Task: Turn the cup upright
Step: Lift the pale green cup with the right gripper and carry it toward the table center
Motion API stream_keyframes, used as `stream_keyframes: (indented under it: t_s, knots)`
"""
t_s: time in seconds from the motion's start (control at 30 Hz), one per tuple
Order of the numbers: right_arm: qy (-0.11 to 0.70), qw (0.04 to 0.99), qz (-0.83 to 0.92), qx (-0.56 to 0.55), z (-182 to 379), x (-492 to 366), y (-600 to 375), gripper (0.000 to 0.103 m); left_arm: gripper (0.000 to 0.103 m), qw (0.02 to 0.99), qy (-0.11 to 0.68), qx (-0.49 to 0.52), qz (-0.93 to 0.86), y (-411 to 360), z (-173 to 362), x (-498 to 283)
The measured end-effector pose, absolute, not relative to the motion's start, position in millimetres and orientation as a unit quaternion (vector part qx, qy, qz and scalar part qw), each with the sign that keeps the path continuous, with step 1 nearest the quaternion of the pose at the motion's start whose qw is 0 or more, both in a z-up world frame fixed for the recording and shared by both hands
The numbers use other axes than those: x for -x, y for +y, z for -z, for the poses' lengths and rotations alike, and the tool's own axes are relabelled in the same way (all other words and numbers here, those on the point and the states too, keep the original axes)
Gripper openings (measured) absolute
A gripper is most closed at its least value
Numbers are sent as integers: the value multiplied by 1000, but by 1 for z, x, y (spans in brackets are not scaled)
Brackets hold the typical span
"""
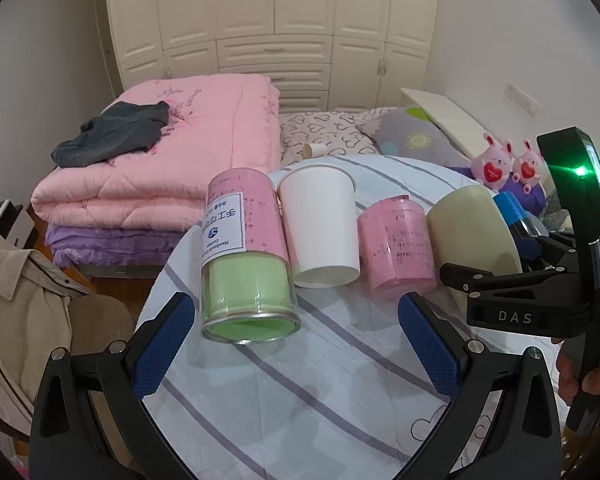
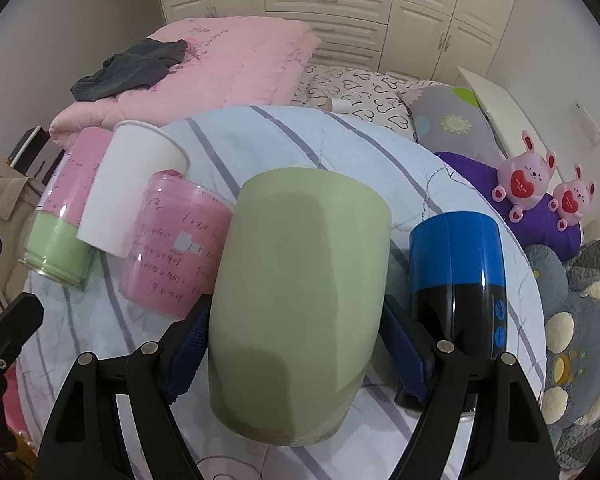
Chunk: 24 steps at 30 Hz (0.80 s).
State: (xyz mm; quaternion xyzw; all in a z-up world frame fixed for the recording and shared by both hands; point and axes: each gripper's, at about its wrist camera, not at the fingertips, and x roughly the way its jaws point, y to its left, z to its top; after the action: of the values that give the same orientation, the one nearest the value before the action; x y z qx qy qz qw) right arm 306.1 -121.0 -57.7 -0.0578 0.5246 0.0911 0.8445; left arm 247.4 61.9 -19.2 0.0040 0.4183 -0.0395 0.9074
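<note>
Squarely between right tool (image 2: pixel 294 344) pads, green cup (image 2: pixel 300 300) gripped, left tool (image 1: pixel 296 344) open

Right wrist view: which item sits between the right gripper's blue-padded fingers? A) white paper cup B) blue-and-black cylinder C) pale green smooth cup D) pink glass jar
C: the pale green smooth cup fills the gap of the right gripper, with a blue pad at each of its sides; the white paper cup lies further off to the left.
</note>
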Motion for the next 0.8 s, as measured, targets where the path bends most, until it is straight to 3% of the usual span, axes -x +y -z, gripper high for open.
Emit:
stream_keyframes:
  t_s: [0.8]
  knots:
    - [522,845,-108,46,18,-217,-122,81,103,911,410,7,42,68,-2,-161]
